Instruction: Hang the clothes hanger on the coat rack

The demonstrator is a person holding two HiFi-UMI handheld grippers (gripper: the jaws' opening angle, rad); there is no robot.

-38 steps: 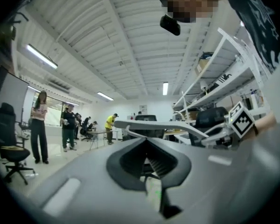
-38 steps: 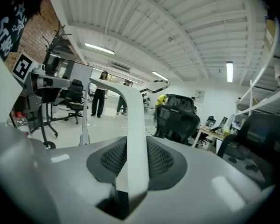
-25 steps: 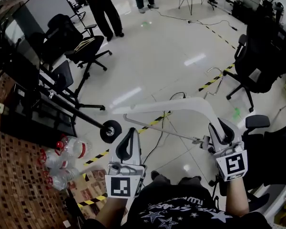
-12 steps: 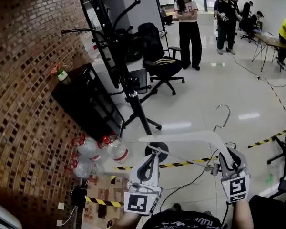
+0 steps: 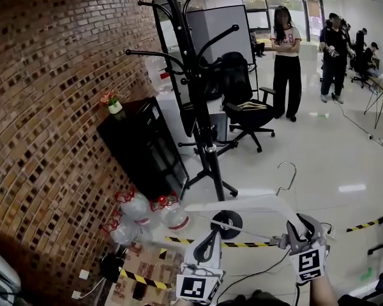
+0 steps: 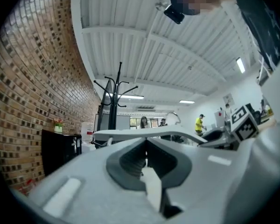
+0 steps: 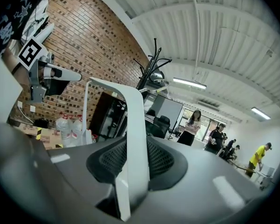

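Observation:
A white hanger (image 5: 242, 204) with a metal hook (image 5: 287, 174) and a thin lower bar is held level in front of me. My right gripper (image 5: 300, 229) is shut on its right arm; in the right gripper view the white arm (image 7: 133, 120) runs up between the jaws of my right gripper (image 7: 135, 141). My left gripper (image 5: 207, 242) sits under the hanger's left end, shut, with nothing seen between its pads. In the left gripper view, past my left gripper (image 6: 146, 141), the hanger (image 6: 144, 134) lies across. The black coat rack (image 5: 191, 75) stands ahead, its base (image 5: 226, 225) just beyond the hanger.
A brick wall (image 5: 45, 107) fills the left. A black cabinet (image 5: 137, 148) and water bottles (image 5: 137, 212) stand at its foot. Behind the rack are a black office chair (image 5: 242, 101) and a grey partition (image 5: 223, 30). People (image 5: 286, 62) stand farther back. Yellow-black tape (image 5: 255, 243) crosses the floor.
The view has swung from open floor to the brick wall and coat rack. Both grippers and the hanger have moved towards the rack. The right gripper's hold is unchanged.

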